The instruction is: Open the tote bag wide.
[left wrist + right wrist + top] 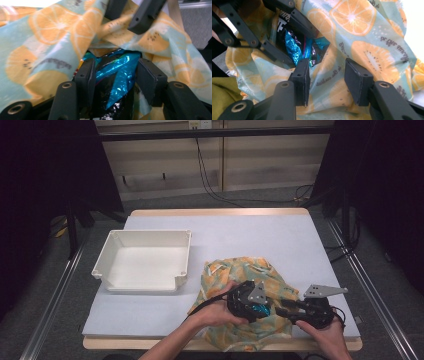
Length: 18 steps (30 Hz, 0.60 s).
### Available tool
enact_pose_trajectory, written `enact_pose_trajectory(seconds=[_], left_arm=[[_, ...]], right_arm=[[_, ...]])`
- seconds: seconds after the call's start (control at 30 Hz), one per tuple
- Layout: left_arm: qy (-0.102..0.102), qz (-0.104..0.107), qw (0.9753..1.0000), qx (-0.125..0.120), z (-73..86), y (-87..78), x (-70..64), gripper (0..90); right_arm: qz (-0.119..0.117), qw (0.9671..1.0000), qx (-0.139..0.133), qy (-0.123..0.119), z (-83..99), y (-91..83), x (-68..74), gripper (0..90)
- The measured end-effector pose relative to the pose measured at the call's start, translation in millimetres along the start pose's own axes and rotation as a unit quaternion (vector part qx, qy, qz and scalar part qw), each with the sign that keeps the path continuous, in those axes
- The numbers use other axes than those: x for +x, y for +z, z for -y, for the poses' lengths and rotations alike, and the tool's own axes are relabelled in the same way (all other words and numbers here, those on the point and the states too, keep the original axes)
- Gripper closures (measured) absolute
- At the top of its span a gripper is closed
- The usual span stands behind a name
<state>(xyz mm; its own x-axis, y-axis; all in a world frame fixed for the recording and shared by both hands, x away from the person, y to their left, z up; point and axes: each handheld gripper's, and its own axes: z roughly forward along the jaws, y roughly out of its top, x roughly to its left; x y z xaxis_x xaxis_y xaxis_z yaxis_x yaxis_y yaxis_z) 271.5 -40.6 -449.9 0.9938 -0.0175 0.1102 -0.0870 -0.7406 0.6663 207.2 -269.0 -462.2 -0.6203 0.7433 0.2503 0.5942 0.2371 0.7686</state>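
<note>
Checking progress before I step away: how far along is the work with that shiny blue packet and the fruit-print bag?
In hand: the left hand-held gripper has its jaws around the blue foil packet at the fruit-print bag, whose cloth the right hand-held gripper straddles, jaws open. Left: the white bin holds nothing so far.

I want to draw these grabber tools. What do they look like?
Both are black. The left gripper and right gripper each have two flat, blocky jaws on hinged bars with round metal rivets. From above, each carries a grey three-cornered plate on top and trails a black cable. The forearms wear no sleeves.
</note>
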Motion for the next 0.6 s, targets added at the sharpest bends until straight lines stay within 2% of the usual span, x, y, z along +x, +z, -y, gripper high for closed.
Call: enact_pose_trajectory(seconds=[0.07,0.27,0.33,0.37,0.43,0.47,0.53,0.6], left_arm=[[0.007,0.004,1.0000,0.002,0.9,2.7,-2.2,45.7],[0.028,-0.008,0.9995,0.012,2.7,5.7,-7.0,41.6],[0.045,-0.019,0.9986,0.021,2.3,7.4,-10.0,41.7],[0.045,-0.023,0.9986,0.018,2.7,8.8,-11.5,41.7],[0.056,-0.039,0.9973,0.028,2.1,9.7,-14.1,43.1],[0.068,-0.055,0.9953,0.040,1.4,10.4,-16.7,45.8],[0.064,-0.056,0.9957,0.037,1.7,10.8,-16.8,46.9],[0.055,-0.059,0.9960,0.038,1.7,10.1,-14.4,52.4]], right_arm=[[0.000,1.0000,-0.001,0.000,0.1,-0.1,-0.4,55.3],[-0.001,1.0000,0.000,0.003,0.9,0.0,0.1,54.7],[0.000,1.0000,0.000,0.004,0.7,0.2,-0.1,54.6],[-0.001,1.0000,-0.001,0.003,0.5,0.7,-0.4,54.5],[-0.001,1.0000,-0.001,0.000,0.3,1.4,-0.7,54.4],[-0.001,1.0000,0.000,0.000,0.3,1.7,-0.2,54.2],[-0.001,1.0000,0.000,0.001,0.4,1.9,0.1,54.2],[-0.001,1.0000,0.001,0.001,0.6,2.0,0.4,54.1]])
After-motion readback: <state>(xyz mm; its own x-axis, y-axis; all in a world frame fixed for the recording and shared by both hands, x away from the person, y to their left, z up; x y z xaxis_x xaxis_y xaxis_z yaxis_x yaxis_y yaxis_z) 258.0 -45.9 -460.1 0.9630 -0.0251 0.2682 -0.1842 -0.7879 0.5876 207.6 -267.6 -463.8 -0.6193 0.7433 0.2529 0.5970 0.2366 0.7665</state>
